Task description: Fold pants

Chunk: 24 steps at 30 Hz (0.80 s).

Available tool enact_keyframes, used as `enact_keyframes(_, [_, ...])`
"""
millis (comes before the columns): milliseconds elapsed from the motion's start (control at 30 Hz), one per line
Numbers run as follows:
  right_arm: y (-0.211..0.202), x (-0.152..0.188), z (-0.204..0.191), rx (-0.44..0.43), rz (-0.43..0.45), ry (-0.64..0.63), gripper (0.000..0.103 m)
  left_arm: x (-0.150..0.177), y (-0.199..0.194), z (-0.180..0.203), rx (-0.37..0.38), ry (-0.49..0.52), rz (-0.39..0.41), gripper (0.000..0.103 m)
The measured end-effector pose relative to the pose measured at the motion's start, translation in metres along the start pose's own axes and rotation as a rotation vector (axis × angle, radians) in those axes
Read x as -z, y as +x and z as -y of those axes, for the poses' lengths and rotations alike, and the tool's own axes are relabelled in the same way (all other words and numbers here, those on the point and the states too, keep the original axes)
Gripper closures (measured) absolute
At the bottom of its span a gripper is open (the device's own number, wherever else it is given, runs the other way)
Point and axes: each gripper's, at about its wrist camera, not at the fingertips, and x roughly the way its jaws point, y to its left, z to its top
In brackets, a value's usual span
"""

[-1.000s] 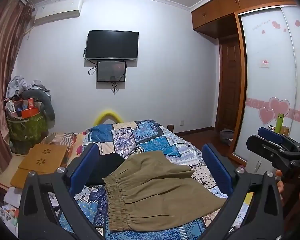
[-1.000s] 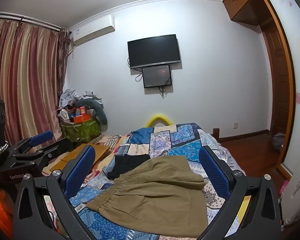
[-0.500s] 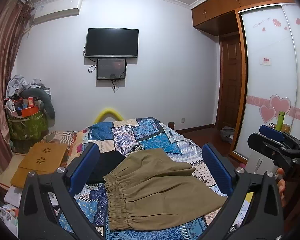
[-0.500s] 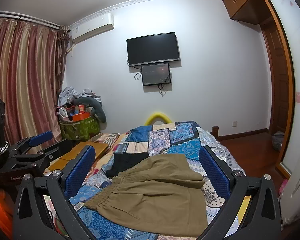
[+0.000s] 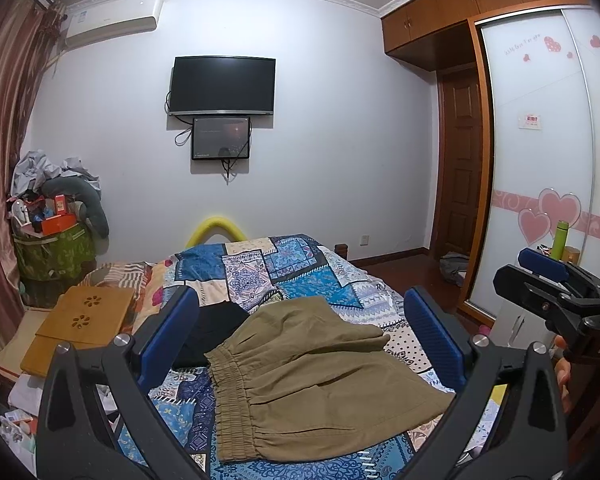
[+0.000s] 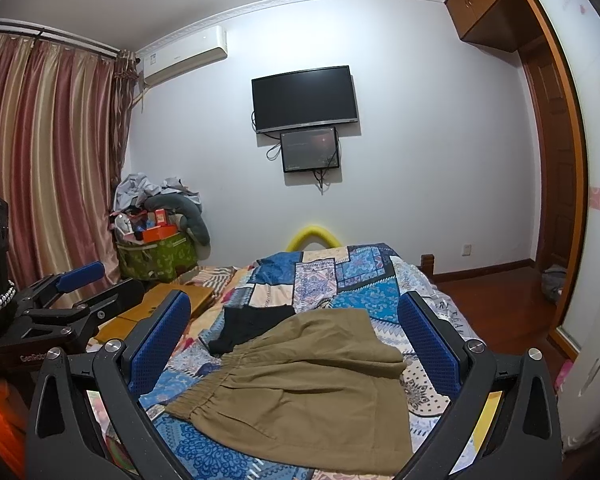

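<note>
Bed (image 5: 284, 264): fills lower middle of both views, blue patchwork cover, foot end toward the far wall.
Wardrobe (image 5: 540, 184): right side, white sliding doors with pink hearts, wood cabinets above.
Curtains (image 6: 48, 168): striped red and gold, left wall.
TV (image 6: 305, 98): dark, wall-mounted above bed's far end; smaller dark screen (image 6: 310, 149) just below it.
Air conditioner (image 6: 182, 54): white, high on wall, left of TV.
Pants (image 5: 316, 376): olive-khaki, lying flat on bed cover near the cameras, elastic waistband (image 5: 230, 400) on the left, legs running right; look already doubled over, hard to be sure from this angle. In right wrist view pants (image 6: 300, 392) sit between that tool's fingers in frame, not touched.
Basket (image 5: 52, 252): green, left corner by curtains, piled with clutter and grey fabric.
Wooden tray (image 5: 82, 322): left of bed, beside the cover edge, flower cut-outs.
Black garment (image 5: 212, 332): on bed, just left of and behind waistband, partly under the pants.
Left tool (image 5: 302, 336): blue-padded fingers spread wide apart, gripping nothing, held above the pants, no contact.
Right tool (image 6: 294, 336): fingers wide apart too, nothing between them, above the pants, no contact; also seen from the side at right edge of left wrist view (image 5: 548, 280).
Green bottle (image 5: 559, 234): upright by wardrobe, right.
</note>
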Motion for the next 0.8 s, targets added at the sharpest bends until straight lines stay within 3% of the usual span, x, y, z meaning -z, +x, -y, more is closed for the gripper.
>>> enact_keyframes(800, [0.0029, 0.0011, 0.0024, 0.006, -0.005, 0.006, 0.0, 0.0038, 0.0034, -0.0024, -0.005, -0.001, -0.009, 0.0])
